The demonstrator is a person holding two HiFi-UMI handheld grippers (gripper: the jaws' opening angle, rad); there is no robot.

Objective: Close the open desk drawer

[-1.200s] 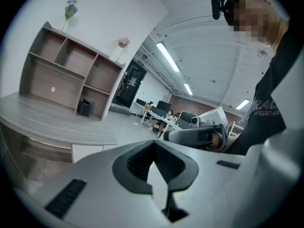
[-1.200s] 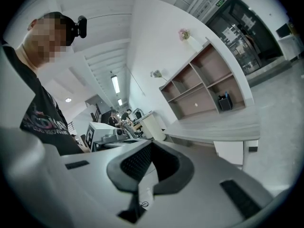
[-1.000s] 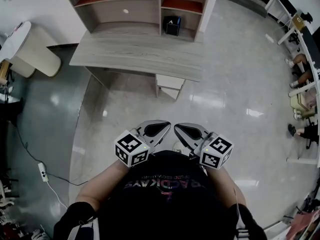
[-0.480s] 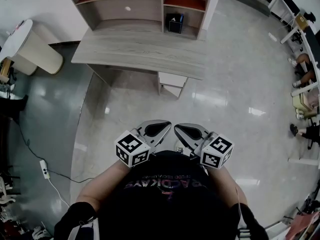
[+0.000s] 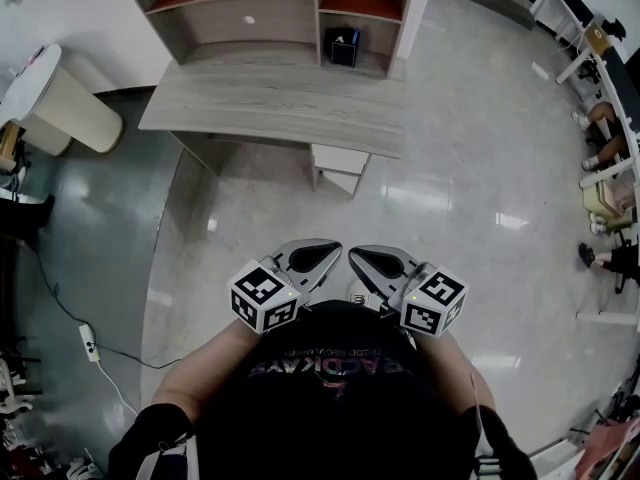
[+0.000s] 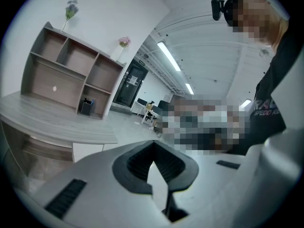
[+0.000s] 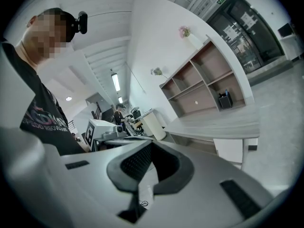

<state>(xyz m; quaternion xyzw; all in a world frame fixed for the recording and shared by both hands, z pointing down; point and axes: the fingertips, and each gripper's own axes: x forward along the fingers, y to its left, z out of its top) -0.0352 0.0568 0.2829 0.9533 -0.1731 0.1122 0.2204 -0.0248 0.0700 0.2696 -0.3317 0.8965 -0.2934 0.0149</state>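
Observation:
The grey wooden desk (image 5: 270, 108) stands far ahead of me across the floor. Below its right end the white drawer (image 5: 338, 162) sticks out open; it also shows as a white drawer front (image 6: 88, 150) in the left gripper view and as the same drawer (image 7: 231, 150) in the right gripper view. My left gripper (image 5: 318, 256) and right gripper (image 5: 376, 261) are held side by side close to my chest, far from the desk. Both are shut with nothing between the jaws, as the left gripper (image 6: 153, 148) and right gripper (image 7: 150, 150) show up close.
A shelf unit (image 5: 270, 8) stands on the desk with a small black box (image 5: 343, 48) in it. A white round stand (image 5: 60, 98) is at the left. A power strip with its cable (image 5: 85, 341) lies on the dark floor. Seated people (image 5: 600, 158) are at the right edge.

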